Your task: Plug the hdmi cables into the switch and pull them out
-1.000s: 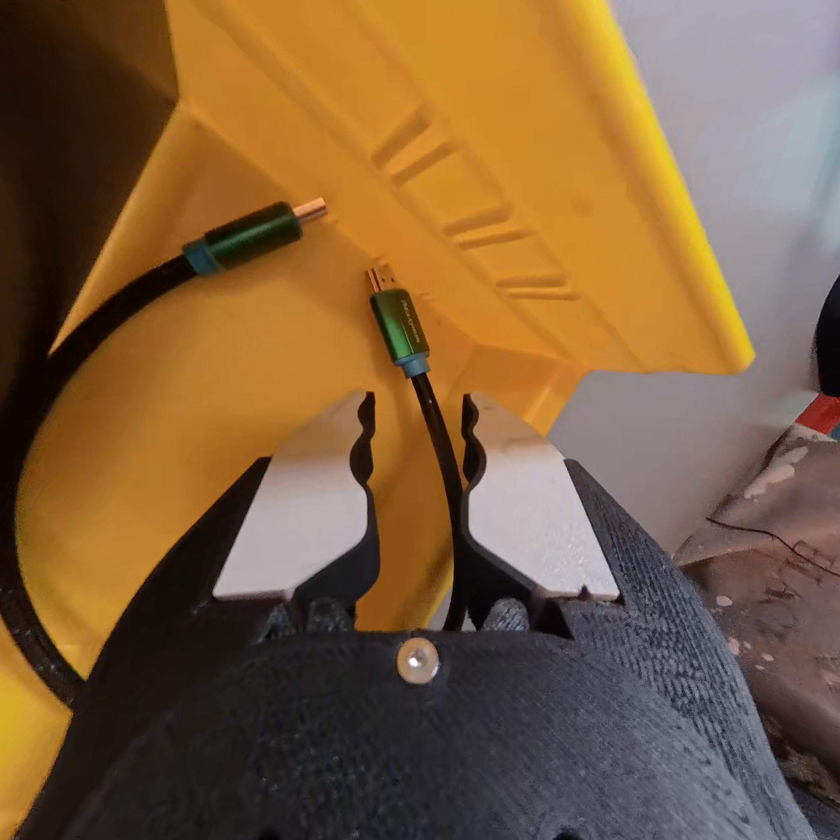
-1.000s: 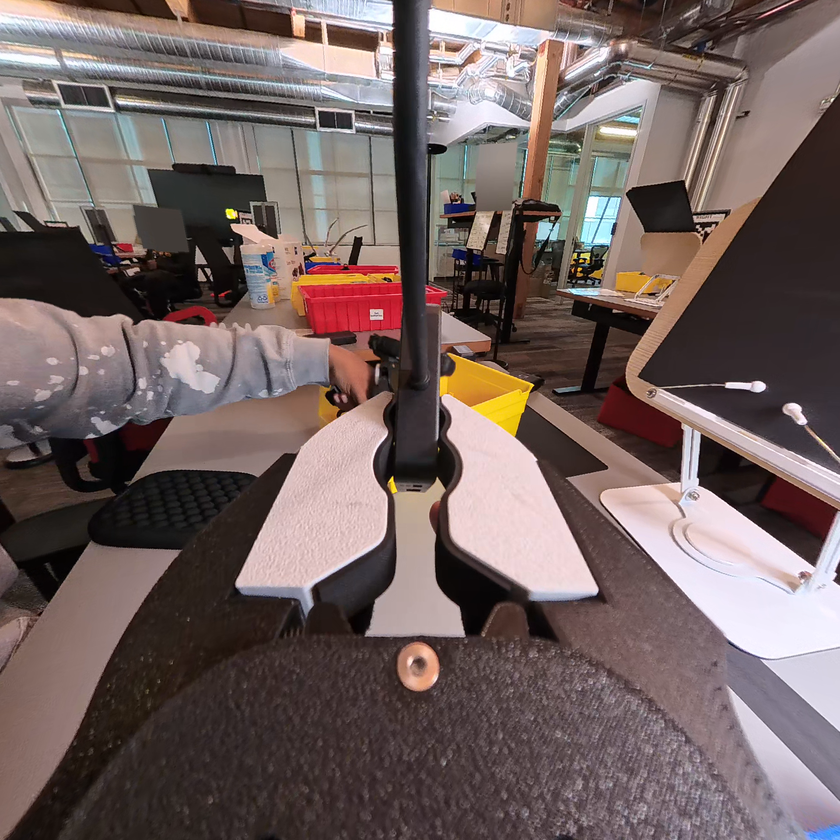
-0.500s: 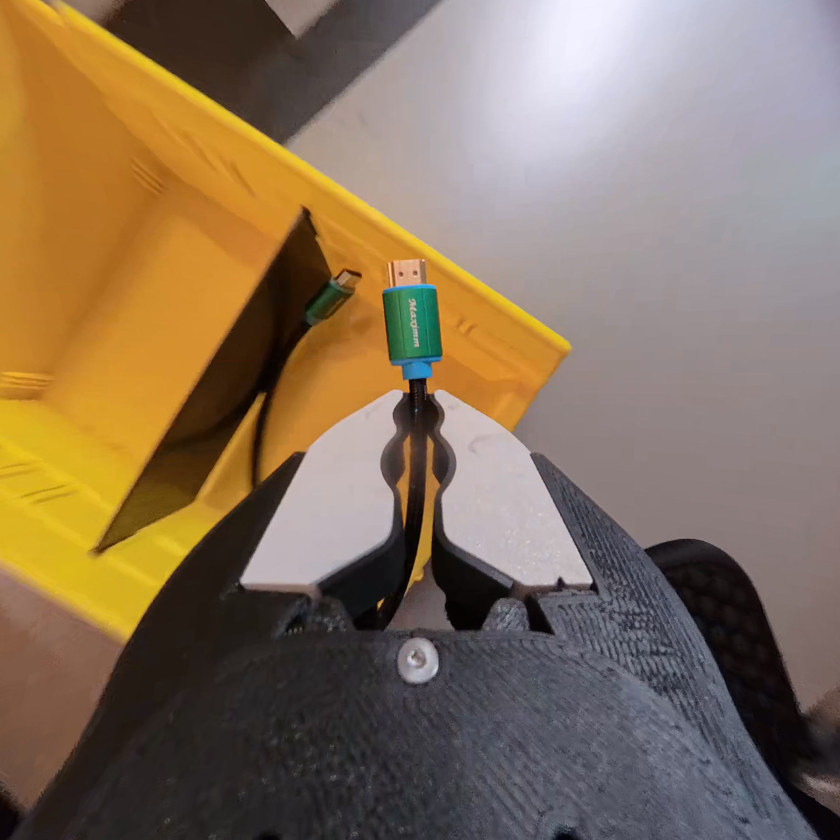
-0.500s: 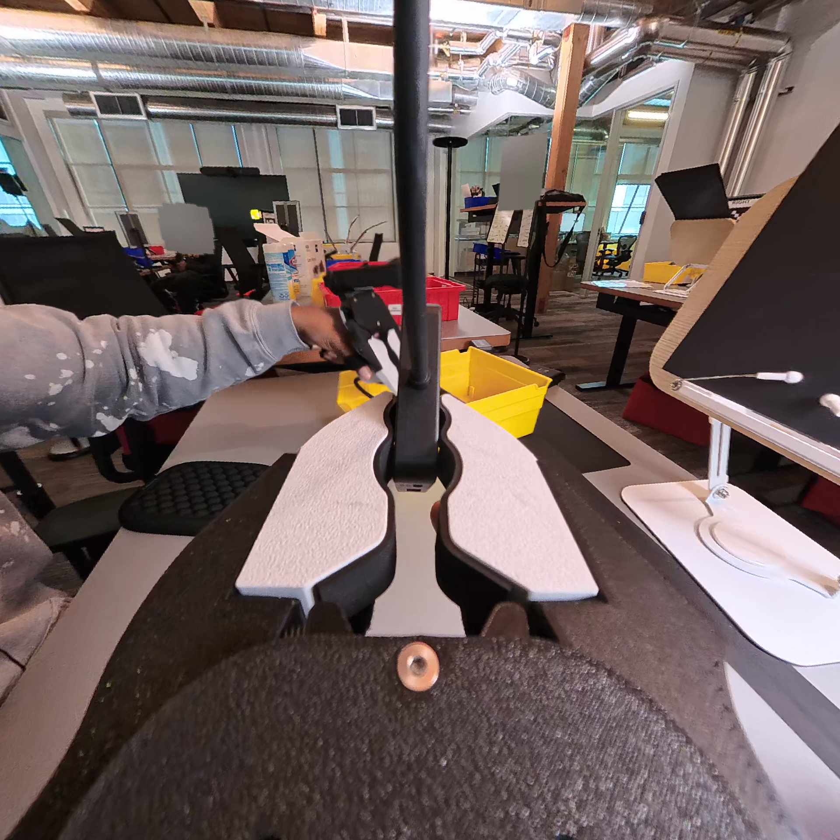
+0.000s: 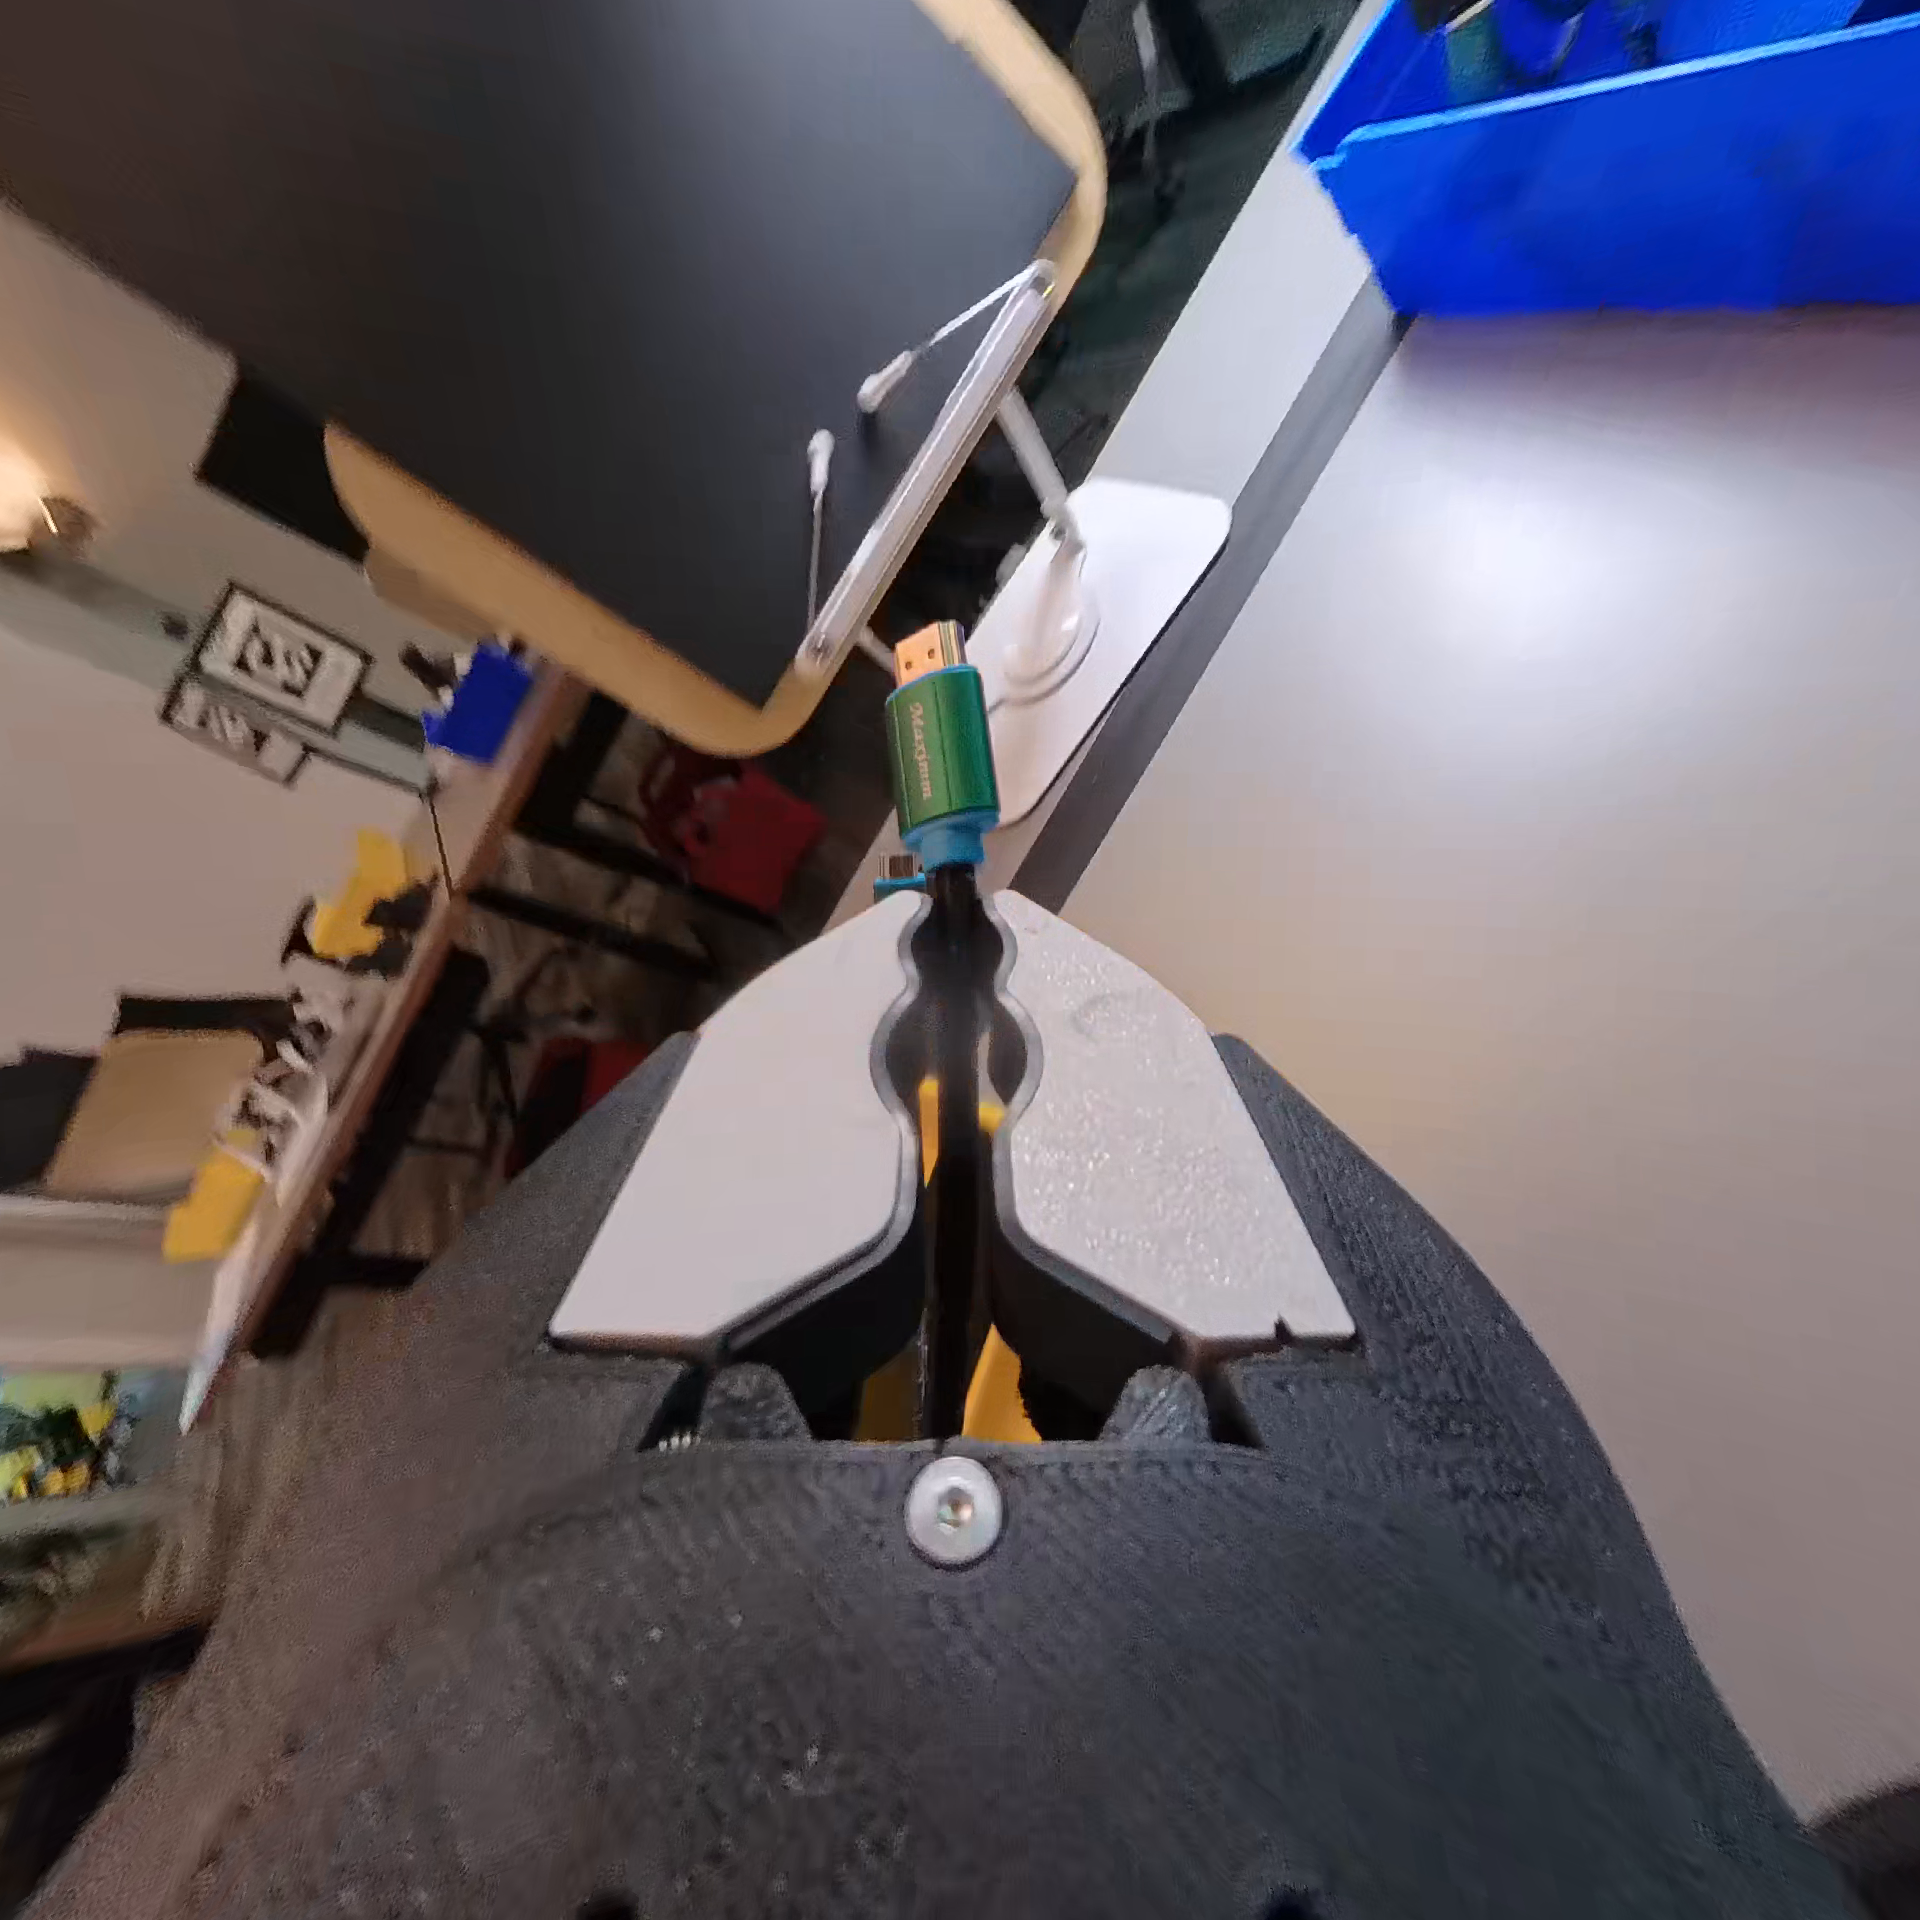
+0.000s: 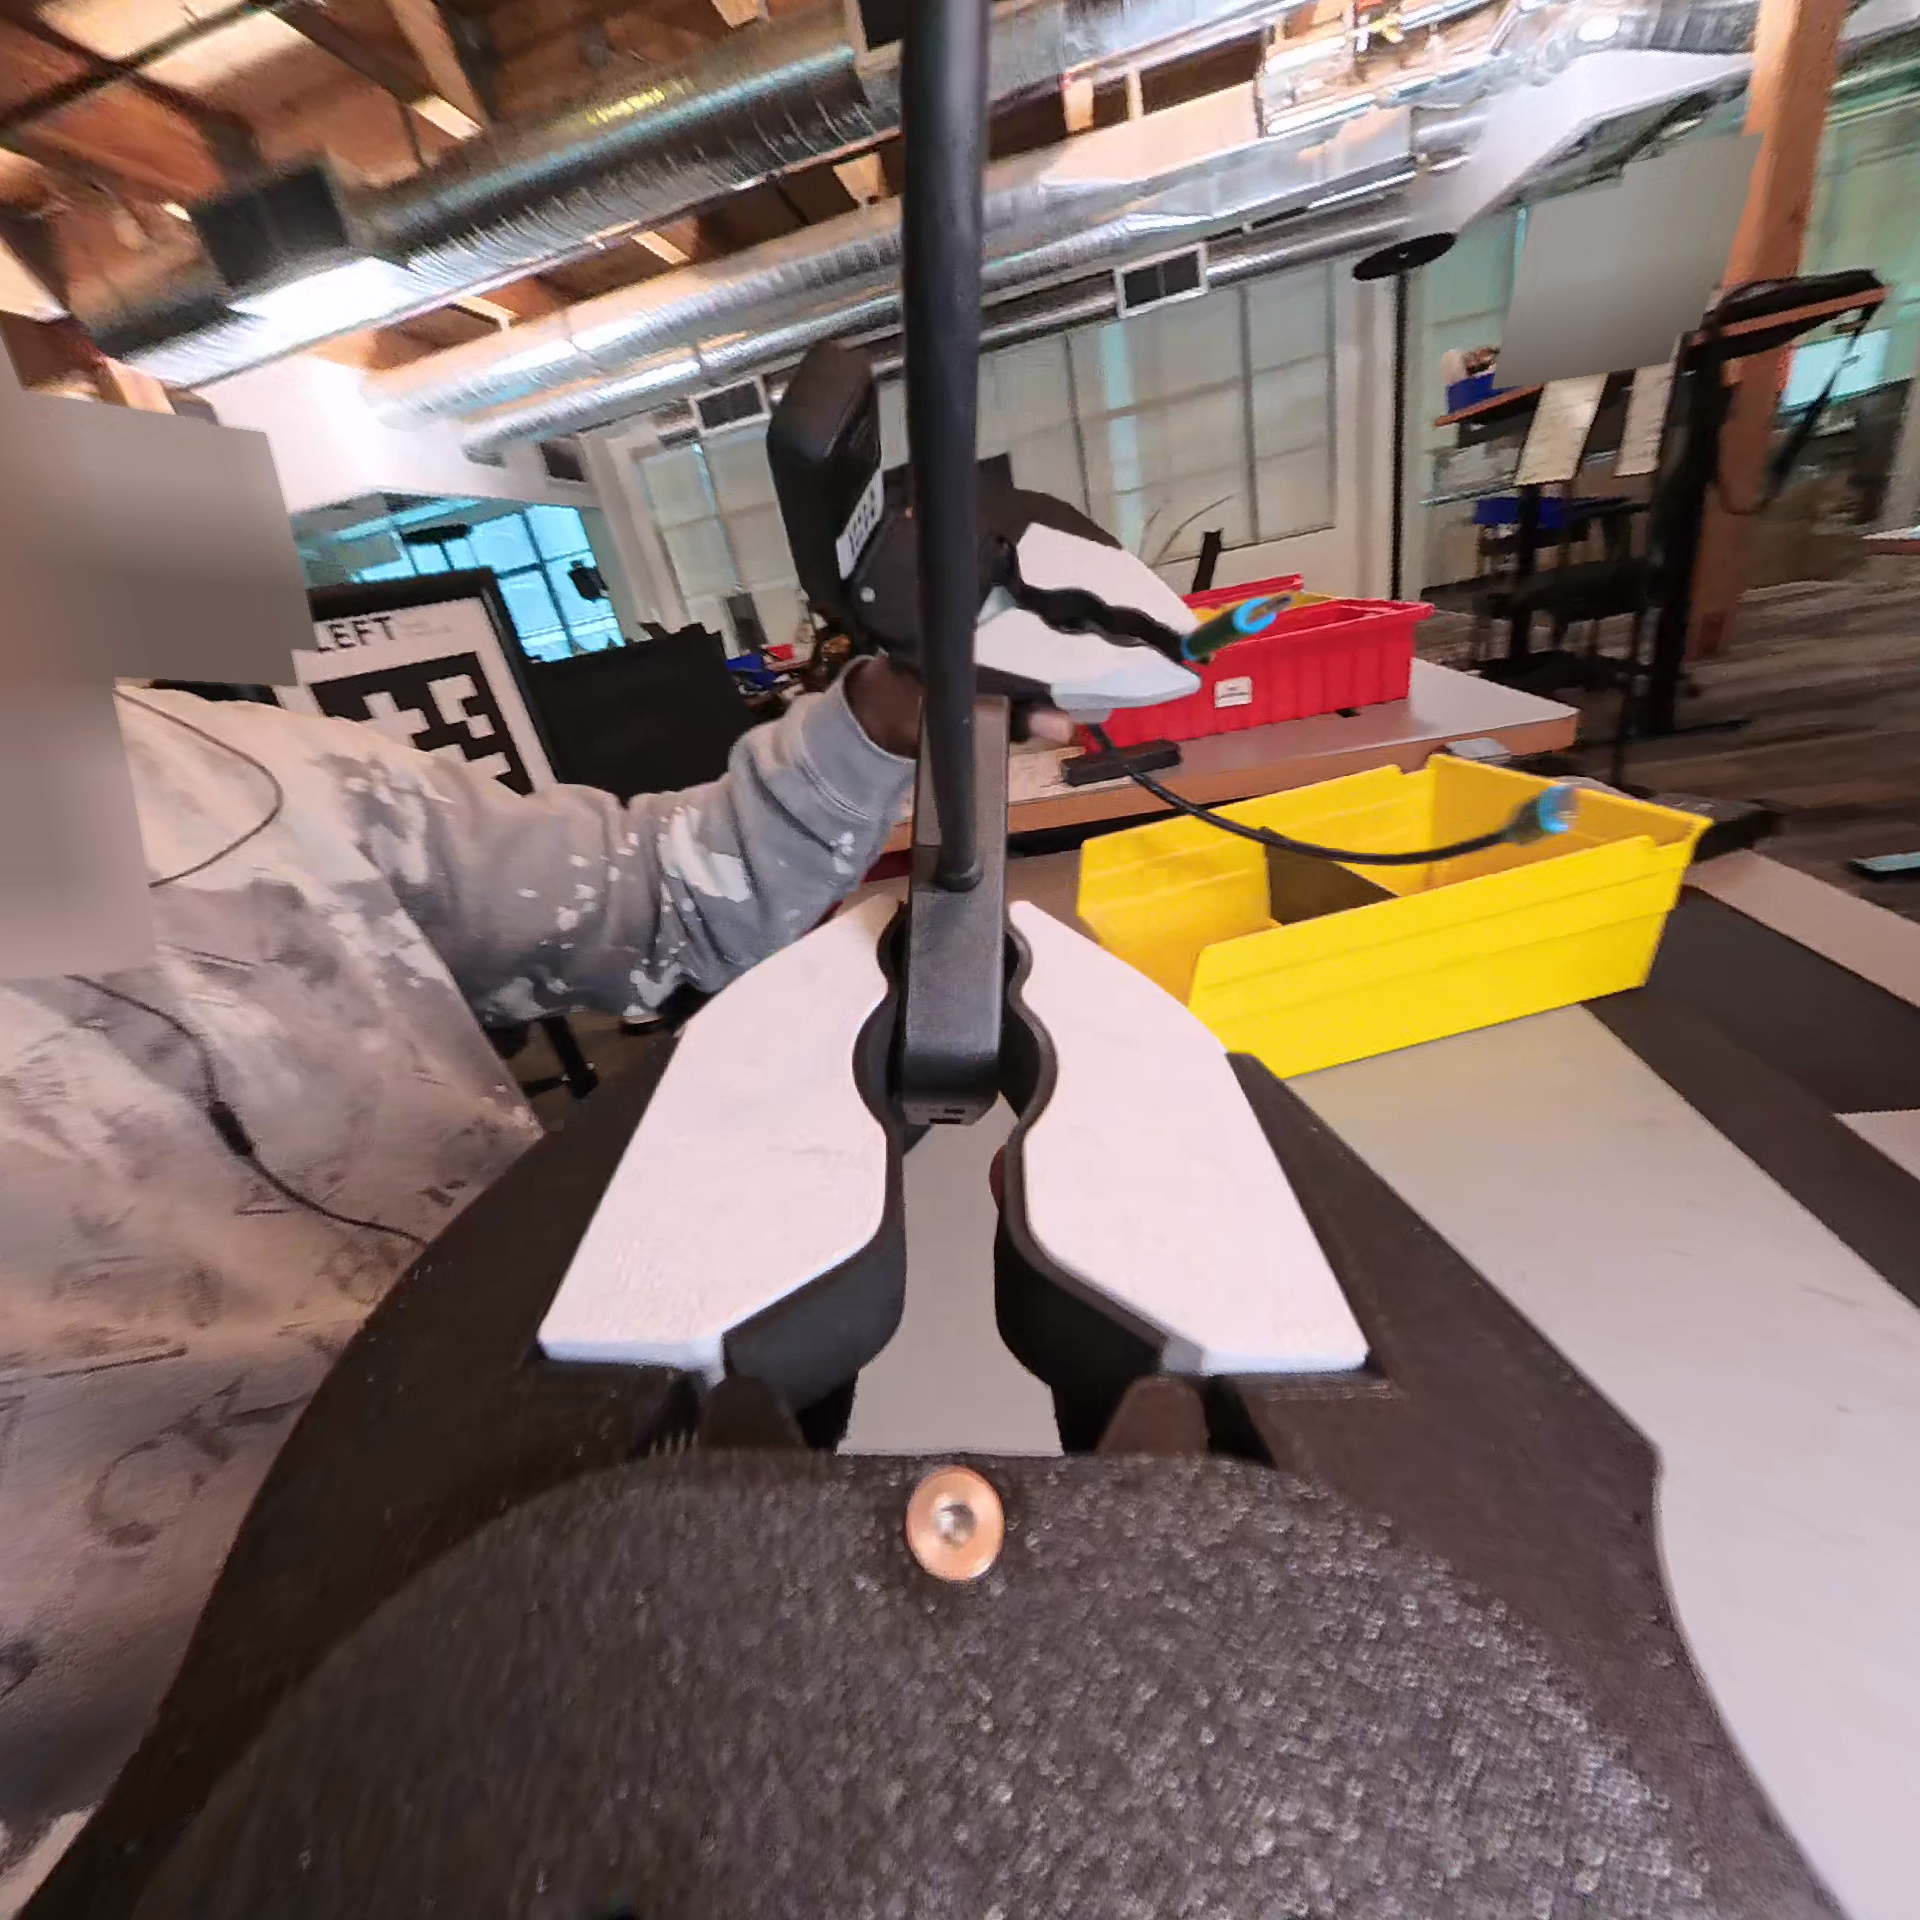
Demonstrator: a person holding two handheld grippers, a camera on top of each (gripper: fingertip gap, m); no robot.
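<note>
Both hand-held grippers (image 5: 951,914) (image 6: 951,920) raised, clamping cable (image 5: 951,1143), switch (image 6: 951,997).

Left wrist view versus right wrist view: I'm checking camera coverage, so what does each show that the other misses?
Only the left wrist view shows the plug's gold tip and a blue bin. Only the right wrist view shows the black switch clamped in the right gripper, the yellow bin and the cable's other plug. Both show the left gripper holding the green HDMI plug.

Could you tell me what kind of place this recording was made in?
Probably an open-plan office or lab workshop: exposed ceiling ducts, tall windows, and desks carrying a yellow bin and a red bin.
</note>
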